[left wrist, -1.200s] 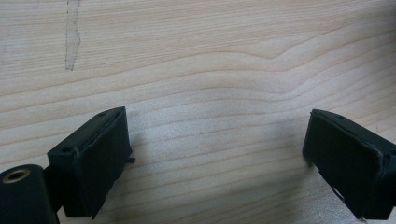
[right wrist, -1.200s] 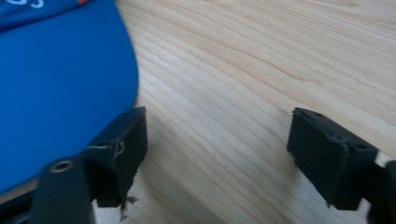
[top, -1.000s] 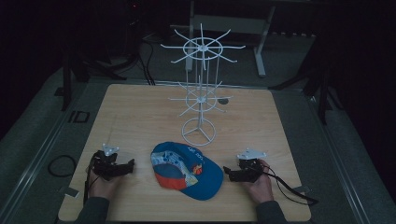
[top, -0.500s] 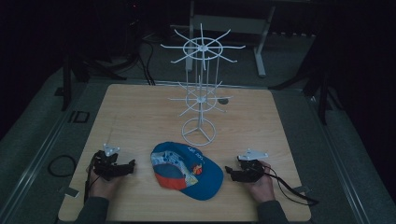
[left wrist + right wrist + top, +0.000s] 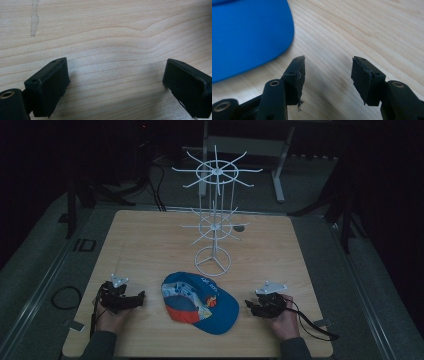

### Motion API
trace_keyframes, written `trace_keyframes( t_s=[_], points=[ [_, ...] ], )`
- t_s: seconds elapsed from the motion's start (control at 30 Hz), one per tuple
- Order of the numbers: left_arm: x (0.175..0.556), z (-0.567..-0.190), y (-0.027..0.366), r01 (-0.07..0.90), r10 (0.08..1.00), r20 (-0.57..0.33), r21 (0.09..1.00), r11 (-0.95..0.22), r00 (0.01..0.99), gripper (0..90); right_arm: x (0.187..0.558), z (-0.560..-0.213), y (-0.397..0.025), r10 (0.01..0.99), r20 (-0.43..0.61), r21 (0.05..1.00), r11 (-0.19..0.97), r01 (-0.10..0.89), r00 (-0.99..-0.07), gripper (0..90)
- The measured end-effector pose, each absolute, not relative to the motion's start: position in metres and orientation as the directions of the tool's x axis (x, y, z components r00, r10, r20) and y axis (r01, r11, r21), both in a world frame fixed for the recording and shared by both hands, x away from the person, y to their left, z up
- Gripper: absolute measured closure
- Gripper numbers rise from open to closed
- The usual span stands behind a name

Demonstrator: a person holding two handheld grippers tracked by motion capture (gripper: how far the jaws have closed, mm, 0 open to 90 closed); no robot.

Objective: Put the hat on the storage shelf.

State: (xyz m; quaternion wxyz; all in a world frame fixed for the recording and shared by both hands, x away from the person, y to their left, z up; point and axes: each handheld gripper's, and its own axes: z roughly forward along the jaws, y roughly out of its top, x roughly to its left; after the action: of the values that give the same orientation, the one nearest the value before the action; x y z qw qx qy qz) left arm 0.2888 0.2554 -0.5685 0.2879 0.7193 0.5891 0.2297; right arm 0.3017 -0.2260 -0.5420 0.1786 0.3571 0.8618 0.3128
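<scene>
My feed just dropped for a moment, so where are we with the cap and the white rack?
Nothing looks done yet: the cap lies flat on the table in front of the white rack, whose hooks look bare. Nothing is in hand: the left hand-held gripper and right hand-held gripper sit open either side of it. Grasping and probably hanging remain.

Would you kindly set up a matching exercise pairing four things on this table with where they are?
Things:
1. cap
2. white wire rack
3. left tool
4. right tool

Places:
A. behind the cap, toward the table's far side
B. open, at the cap's right
C. between the two tools
D. open, at the cap's left

Pairs: 1-C, 2-A, 3-D, 4-B
</scene>
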Motion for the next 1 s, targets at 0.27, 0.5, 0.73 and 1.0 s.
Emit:
trace_keyframes(
  t_s=[0.27, 0.5, 0.73, 1.0],
  points=[
    [0.289, -0.569, 0.255, 0.714, 0.98, -0.01, 0.686, -0.139, 0.2, 7.1, 0.303, -0.525, -0.22, 0.703, -0.082, 0.676, 0.56, 0.478, -0.707, 44.3],
    [0.289, -0.569, 0.255, 0.714, 0.98, -0.01, 0.686, -0.14, 0.201, 7.1, 0.304, -0.514, -0.214, 0.685, -0.057, 0.694, 0.55, 0.465, -0.726, 44.0],
    [0.289, -0.569, 0.255, 0.713, 0.98, -0.009, 0.687, -0.14, 0.201, 7.1, 0.308, -0.504, -0.197, 0.647, -0.059, 0.698, 0.571, 0.432, -0.76, 43.3],
    [0.289, -0.569, 0.255, 0.714, 0.979, -0.009, 0.686, -0.143, 0.204, 6.7, 0.312, -0.491, -0.161, 0.593, -0.074, 0.706, 0.599, 0.377, -0.802, 36.3]
  ],
)
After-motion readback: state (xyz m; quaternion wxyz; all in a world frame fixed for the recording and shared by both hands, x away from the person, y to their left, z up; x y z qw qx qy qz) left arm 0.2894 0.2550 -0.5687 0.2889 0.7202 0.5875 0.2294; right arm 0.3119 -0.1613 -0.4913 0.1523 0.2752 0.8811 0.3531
